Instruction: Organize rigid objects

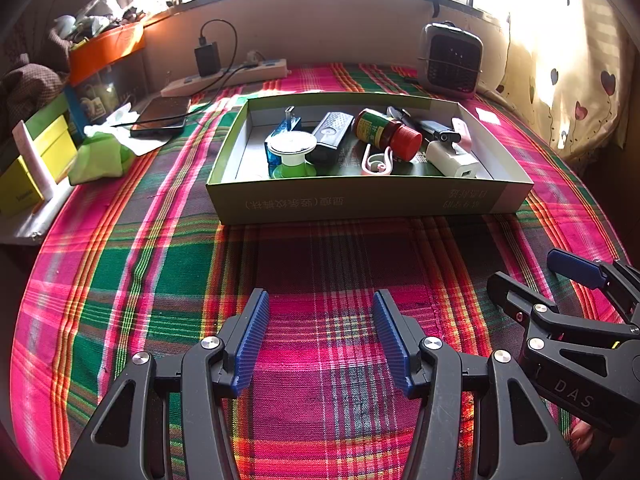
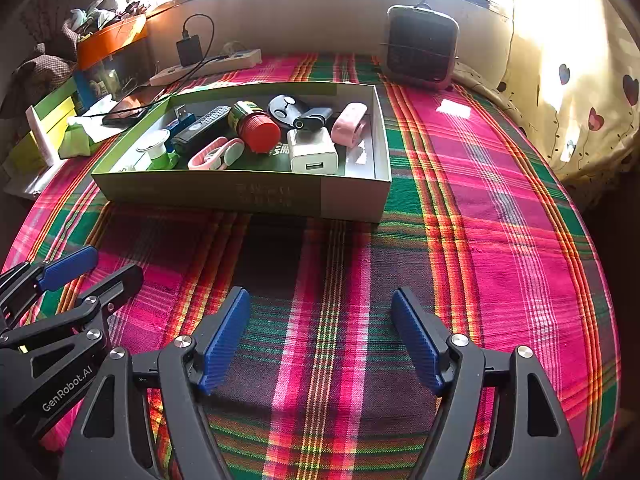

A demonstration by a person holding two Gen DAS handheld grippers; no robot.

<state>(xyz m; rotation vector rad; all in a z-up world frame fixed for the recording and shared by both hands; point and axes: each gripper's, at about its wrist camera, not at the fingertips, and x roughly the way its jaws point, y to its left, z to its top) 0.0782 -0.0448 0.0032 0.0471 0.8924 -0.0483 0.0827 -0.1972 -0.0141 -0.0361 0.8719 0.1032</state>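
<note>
right wrist view: left claw (image 2: 84, 270) body reads "genrobot.ai".

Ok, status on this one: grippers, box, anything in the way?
Left gripper open, empty. Right gripper open, empty. Box ahead on the plaid cloth, items inside. Nothing between grippers and box.

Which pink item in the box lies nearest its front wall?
The pink clip, lying beside the red-capped bottle; the pink roll sits farther back, by the right wall.
</note>
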